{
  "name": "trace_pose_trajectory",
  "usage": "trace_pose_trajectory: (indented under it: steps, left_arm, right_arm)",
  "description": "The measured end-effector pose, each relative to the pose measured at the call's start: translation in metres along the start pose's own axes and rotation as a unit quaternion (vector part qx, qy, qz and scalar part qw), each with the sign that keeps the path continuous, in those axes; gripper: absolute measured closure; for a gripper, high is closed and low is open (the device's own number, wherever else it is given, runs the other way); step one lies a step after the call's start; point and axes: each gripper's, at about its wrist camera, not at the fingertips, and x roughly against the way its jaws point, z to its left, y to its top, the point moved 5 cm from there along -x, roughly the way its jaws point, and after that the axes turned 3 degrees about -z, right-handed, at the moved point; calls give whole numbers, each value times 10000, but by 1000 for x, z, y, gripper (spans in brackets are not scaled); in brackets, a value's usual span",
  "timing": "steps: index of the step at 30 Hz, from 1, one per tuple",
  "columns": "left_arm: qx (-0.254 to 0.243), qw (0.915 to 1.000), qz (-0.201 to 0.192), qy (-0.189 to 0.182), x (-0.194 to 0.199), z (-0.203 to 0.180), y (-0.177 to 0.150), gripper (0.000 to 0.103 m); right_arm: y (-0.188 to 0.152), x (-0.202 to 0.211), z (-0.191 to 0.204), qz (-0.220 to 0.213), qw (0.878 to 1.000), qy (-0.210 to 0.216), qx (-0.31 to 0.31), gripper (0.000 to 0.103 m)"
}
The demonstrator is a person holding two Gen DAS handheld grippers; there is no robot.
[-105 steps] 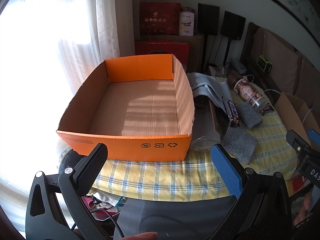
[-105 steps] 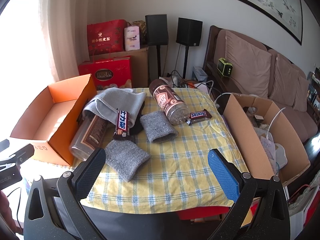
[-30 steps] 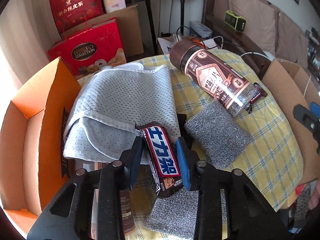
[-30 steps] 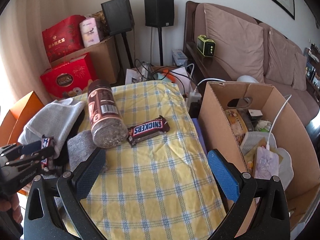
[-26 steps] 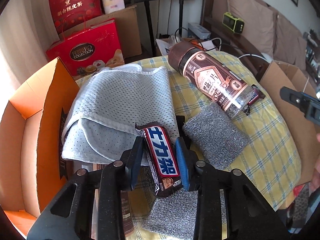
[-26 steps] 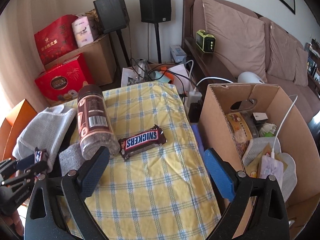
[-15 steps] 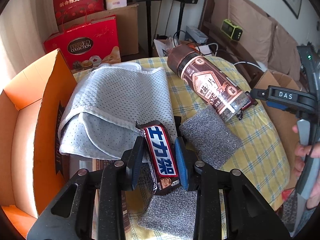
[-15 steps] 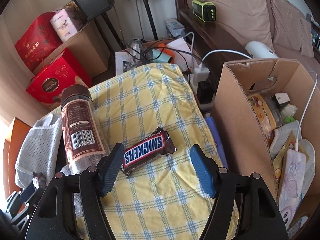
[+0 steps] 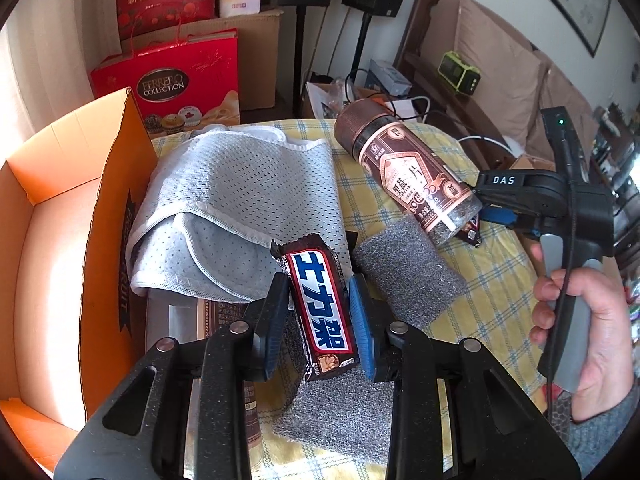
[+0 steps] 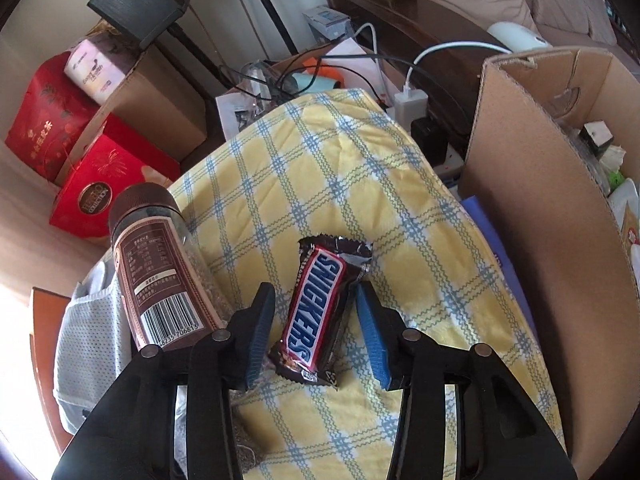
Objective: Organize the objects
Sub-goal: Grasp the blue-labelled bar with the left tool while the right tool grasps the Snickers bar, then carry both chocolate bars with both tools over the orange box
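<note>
Left gripper [image 9: 320, 320]: my pads are pressed against both sides of the Chinese-label candy bar [image 9: 320, 312], which sits above a grey sponge pad [image 9: 344, 416].
Right gripper [image 10: 316, 320]: my jaws are closing; the Snickers bar [image 10: 316, 312] lies between them on the yellow checked cloth [image 10: 340, 184], pads not yet pressing on it.
Brown jar [image 10: 160, 276]: lying on its side, just beside my right gripper's left finger.
Grey mesh cloth [image 9: 240, 200]: heaped against the orange box [image 9: 108, 216].
Cardboard box [image 10: 532, 216]: right of the cloth.
</note>
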Motion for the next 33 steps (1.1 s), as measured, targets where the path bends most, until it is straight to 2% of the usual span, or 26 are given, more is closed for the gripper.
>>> trace_pose_trajectory:
  steps: [4, 10, 18, 26, 33]
  left_arm:
    - [15, 10000, -9, -63, 6, 1, 1, 75]
    - [-5, 9999, -11, -104, 9, 2, 1, 75]
    - [-108, 9996, -154, -194, 26, -2, -4, 75]
    - [52, 9992, -279, -267, 45, 5, -8, 75]
    - [89, 9989, -462, -73, 61, 13, -9, 75]
  right_arm:
    - [0, 1, -3, -40, 9996, -66, 280, 73]
    - [-10, 13, -14, -61, 9990, -23, 438, 74]
    - [-33, 52, -11, -512, 9955, 216, 762, 75]
    - [-57, 96, 15, -984, 9866, 260, 1279, 75]
    - [-78, 124, 42, -1287, 9764, 347, 1700, 75]
